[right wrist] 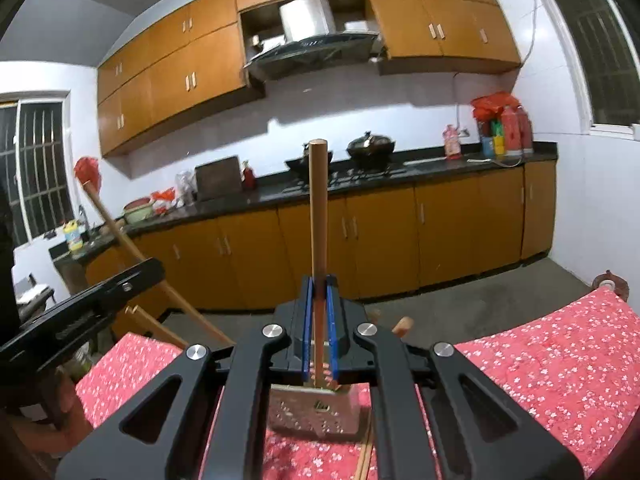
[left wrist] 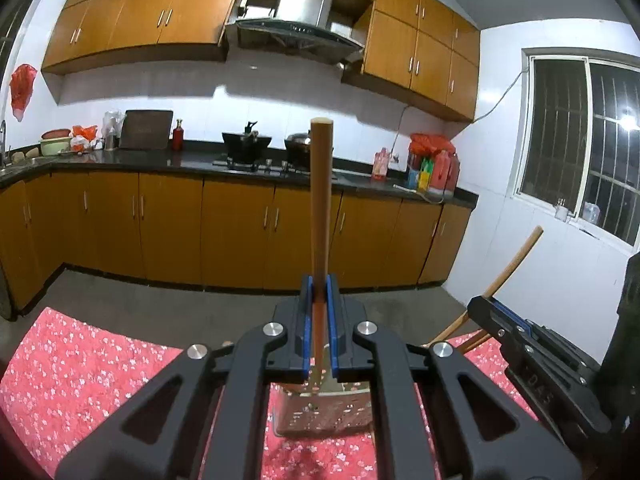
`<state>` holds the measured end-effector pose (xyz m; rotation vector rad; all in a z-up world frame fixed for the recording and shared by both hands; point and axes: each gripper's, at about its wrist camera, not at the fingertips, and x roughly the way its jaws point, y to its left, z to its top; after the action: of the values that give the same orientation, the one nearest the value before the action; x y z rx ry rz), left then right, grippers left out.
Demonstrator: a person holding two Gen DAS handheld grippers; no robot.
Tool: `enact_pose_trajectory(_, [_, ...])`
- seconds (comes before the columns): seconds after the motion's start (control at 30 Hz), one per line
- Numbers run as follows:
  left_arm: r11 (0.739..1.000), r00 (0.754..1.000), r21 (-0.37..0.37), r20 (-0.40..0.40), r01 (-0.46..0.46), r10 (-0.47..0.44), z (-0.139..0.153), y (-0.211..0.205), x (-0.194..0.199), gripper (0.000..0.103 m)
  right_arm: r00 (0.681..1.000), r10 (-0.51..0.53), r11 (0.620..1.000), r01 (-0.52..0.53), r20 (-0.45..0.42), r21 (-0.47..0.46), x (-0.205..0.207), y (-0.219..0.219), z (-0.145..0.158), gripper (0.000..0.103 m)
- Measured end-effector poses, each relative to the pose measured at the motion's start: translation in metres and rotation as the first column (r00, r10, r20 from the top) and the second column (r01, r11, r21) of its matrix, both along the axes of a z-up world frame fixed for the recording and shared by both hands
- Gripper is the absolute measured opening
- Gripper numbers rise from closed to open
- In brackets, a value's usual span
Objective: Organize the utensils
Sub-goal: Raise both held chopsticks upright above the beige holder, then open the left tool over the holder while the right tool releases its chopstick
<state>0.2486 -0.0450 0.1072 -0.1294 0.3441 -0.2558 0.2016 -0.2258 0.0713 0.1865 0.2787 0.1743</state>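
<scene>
My left gripper is shut on a wooden-handled utensil that stands upright, its lower end over a perforated metal utensil holder on the red floral cloth. My right gripper is shut on another wooden-handled utensil, also upright above the same metal holder. The right gripper shows at the right of the left wrist view with its handle slanting up. The left gripper shows at the left of the right wrist view with its handle.
The table wears a red floral cloth. Chopsticks lie by the holder, and a wooden handle end pokes up behind it. Beyond the table are a grey floor, brown cabinets and a dark counter with pots.
</scene>
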Motion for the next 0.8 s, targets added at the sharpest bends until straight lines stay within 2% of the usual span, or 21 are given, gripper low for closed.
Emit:
enact_pose_trajectory(0.07, [1.000, 1.000, -0.008, -0.010, 0.001, -0.001, -0.002, 0.003, 0.000, 0.014, 1.000, 0.005, 1.000, -0.005, -0.003, -0.002, -0.003, 0.000, 0.000, 0.009])
enact_pose_trajectory(0.13, [1.000, 1.000, -0.009, -0.010, -0.003, 0.003, -0.002, 0.005, -0.002, 0.017, 1.000, 0.002, 1.000, -0.002, -0.003, 0.014, -0.007, -0.003, 0.002, 0.021])
enact_pose_trajectory(0.2, [1.000, 1.000, -0.012, -0.010, -0.004, 0.004, -0.001, 0.008, -0.004, 0.017, 1.000, -0.002, 1.000, 0.002, 0.002, 0.028, -0.009, -0.005, 0.005, 0.026])
enact_pose_trajectory(0.53, [0.998, 1.000, -0.068, 0.001, -0.009, 0.009, 0.012, 0.041, -0.040, 0.018, 0.997, -0.035, 0.998, 0.031, 0.067, 0.052, -0.055, -0.030, 0.022, 0.026])
enact_pose_trajectory(0.63, [0.998, 1.000, -0.055, -0.011, -0.027, 0.026, 0.006, 0.055, -0.059, 0.022, 0.997, -0.072, 0.997, 0.070, 0.027, 0.042, -0.067, -0.044, 0.008, 0.026])
enact_pose_trajectory(0.7, [0.998, 0.998, -0.032, -0.032, -0.050, 0.049, -0.004, 0.063, -0.070, 0.024, 0.993, -0.101, 0.994, 0.103, -0.053, 0.029, -0.068, -0.053, -0.015, 0.026])
enact_pose_trajectory(0.8, [0.997, 0.992, 0.021, -0.093, -0.080, 0.082, -0.030, 0.074, -0.080, 0.024, 0.971, -0.117, 0.992, 0.122, -0.207, 0.014, -0.058, -0.061, -0.056, 0.026])
